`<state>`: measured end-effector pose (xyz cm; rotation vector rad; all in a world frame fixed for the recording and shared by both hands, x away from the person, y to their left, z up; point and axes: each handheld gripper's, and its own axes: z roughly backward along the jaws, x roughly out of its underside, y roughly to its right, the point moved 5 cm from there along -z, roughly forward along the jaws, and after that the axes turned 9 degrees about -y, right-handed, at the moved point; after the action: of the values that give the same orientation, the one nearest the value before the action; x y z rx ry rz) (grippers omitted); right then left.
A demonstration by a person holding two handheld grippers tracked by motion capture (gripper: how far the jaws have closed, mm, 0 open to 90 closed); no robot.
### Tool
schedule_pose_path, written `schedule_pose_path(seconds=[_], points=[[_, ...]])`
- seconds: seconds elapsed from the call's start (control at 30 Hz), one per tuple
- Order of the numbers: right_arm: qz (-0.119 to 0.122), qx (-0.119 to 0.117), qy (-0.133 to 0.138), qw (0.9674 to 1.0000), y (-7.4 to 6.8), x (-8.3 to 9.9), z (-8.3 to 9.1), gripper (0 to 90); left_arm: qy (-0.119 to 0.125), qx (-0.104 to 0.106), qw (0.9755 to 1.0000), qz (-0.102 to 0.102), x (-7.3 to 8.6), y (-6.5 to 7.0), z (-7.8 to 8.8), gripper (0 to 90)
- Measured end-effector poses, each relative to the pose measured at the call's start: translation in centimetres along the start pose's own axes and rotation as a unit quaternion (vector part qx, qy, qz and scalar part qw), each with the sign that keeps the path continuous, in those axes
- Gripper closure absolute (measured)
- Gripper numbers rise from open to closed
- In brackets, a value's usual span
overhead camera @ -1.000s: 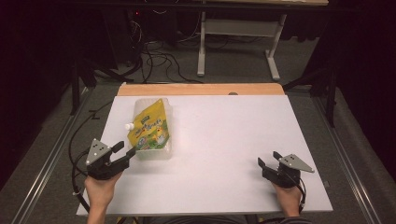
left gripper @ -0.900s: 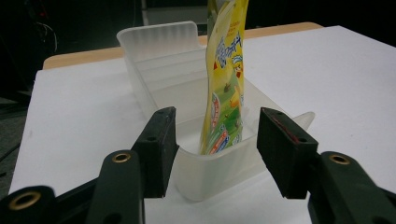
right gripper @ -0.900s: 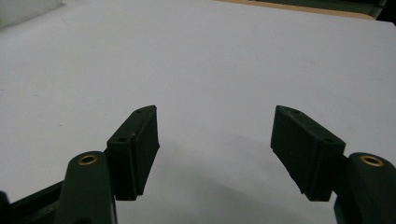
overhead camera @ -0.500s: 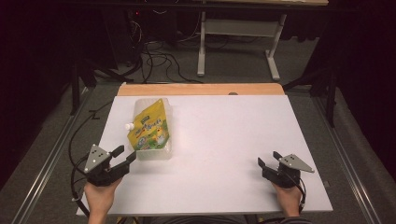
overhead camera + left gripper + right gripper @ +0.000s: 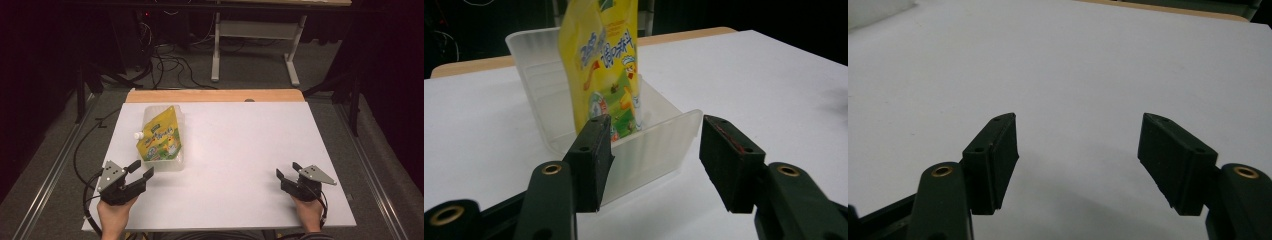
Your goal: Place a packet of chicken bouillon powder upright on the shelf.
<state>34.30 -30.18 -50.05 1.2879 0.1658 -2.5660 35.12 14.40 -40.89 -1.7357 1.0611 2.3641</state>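
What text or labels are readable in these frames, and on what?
None can be read for certain.
Yellow pouch, standing in the clear plastic bin: large blue and red print, apparently not Latin script, too blurred to quote.
Its round green emblem and the green patch at its top: too small.
Grippers, table: no markings seen.

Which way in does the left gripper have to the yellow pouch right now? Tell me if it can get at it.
Probably yes. The left gripper is open, aimed at the yellow pouch, with bare table between. The near wall of the translucent bin shields the pouch's base, so the free way is over the wall.
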Motion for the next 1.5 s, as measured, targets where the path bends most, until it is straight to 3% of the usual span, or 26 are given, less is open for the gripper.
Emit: schedule_pose_path(seconds=[0.7,1.03,1.5], points=[[0.000,0.000,0.002,1.0000,0.0,0.0,0.0,32.8,-0.027,0.029,0.9992,-0.005,2.1,2.5,-2.0,46.7],[0.000,0.000,0.001,1.0000,0.0,0.0,0.0,32.9,-0.050,0.050,0.9975,-0.009,3.5,3.9,-3.6,46.7],[0.000,-0.002,0.000,1.0000,0.0,0.0,0.0,33.0,-0.071,0.059,0.9957,-0.013,4.7,4.8,-5.2,46.4]])
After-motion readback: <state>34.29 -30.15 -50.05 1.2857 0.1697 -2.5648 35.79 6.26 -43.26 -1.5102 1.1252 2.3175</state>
